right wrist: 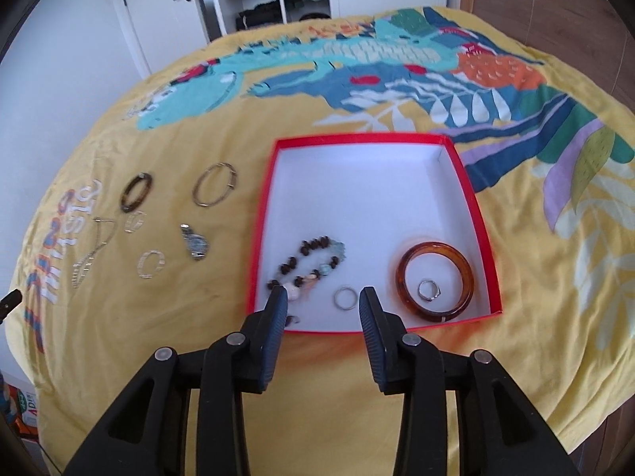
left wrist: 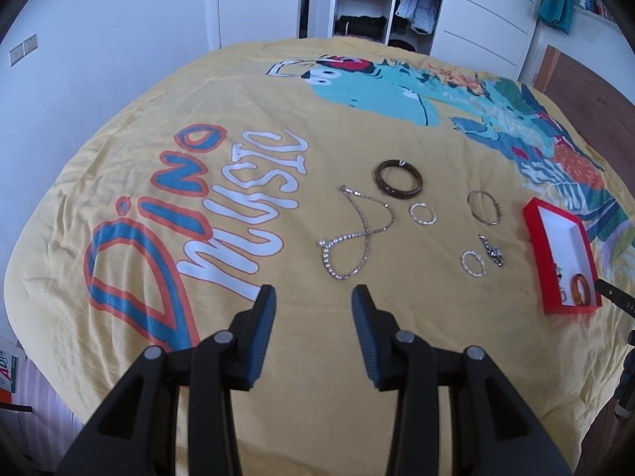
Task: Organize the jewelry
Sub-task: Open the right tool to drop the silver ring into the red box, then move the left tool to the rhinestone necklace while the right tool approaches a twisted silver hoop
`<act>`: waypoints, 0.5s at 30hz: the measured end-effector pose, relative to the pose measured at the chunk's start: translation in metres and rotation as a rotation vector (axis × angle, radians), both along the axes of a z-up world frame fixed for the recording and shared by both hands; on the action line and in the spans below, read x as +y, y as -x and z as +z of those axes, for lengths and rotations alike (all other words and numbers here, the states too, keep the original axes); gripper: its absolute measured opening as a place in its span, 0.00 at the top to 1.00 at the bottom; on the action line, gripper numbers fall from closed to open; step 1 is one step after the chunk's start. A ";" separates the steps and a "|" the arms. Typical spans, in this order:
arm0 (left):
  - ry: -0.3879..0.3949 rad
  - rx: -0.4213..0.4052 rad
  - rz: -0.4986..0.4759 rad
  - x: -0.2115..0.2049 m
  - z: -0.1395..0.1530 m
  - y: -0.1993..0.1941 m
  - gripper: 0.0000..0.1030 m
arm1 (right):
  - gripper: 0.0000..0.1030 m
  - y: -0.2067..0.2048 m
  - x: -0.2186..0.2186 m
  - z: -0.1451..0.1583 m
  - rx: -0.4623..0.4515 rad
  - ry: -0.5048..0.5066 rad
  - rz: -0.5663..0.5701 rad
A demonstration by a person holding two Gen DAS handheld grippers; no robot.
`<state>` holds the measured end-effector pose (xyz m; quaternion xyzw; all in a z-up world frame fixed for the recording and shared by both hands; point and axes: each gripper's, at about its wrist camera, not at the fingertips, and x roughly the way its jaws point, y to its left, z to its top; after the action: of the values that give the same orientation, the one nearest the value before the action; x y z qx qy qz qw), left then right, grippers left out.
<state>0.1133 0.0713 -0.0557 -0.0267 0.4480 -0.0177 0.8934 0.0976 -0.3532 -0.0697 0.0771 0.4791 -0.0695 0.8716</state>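
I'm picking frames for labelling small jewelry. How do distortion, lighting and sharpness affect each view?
Left wrist view: strong fisheye bend, dark corners, soft even daylight; the necklace reads clearly, the red box is squeezed at the edge. Right wrist view: same bend, box central, rings sharp, the left-side pieces look paler and softer.

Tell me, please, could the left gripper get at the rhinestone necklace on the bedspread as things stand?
Probably yes. The left gripper is open and empty, and the rhinestone necklace lies just ahead of its fingertips on the bedspread, with nothing between them.
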 end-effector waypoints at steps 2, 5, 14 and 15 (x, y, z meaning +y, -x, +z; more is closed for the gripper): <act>0.004 -0.008 -0.003 0.002 0.004 0.005 0.63 | 0.64 0.007 0.008 0.010 -0.019 -0.004 0.015; 0.008 -0.015 -0.006 0.007 0.008 0.013 0.63 | 0.64 0.014 0.021 0.022 -0.042 -0.011 0.046; 0.015 -0.011 0.003 0.019 0.005 0.018 0.63 | 0.64 0.012 0.063 0.024 -0.045 -0.044 0.145; 0.014 -0.009 0.005 0.020 0.003 0.017 0.63 | 0.64 0.011 0.066 0.023 -0.043 -0.049 0.153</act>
<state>0.0960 0.0914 -0.0523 -0.0340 0.4439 -0.0189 0.8952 0.0869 -0.2869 -0.0467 0.0629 0.4662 0.0108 0.8824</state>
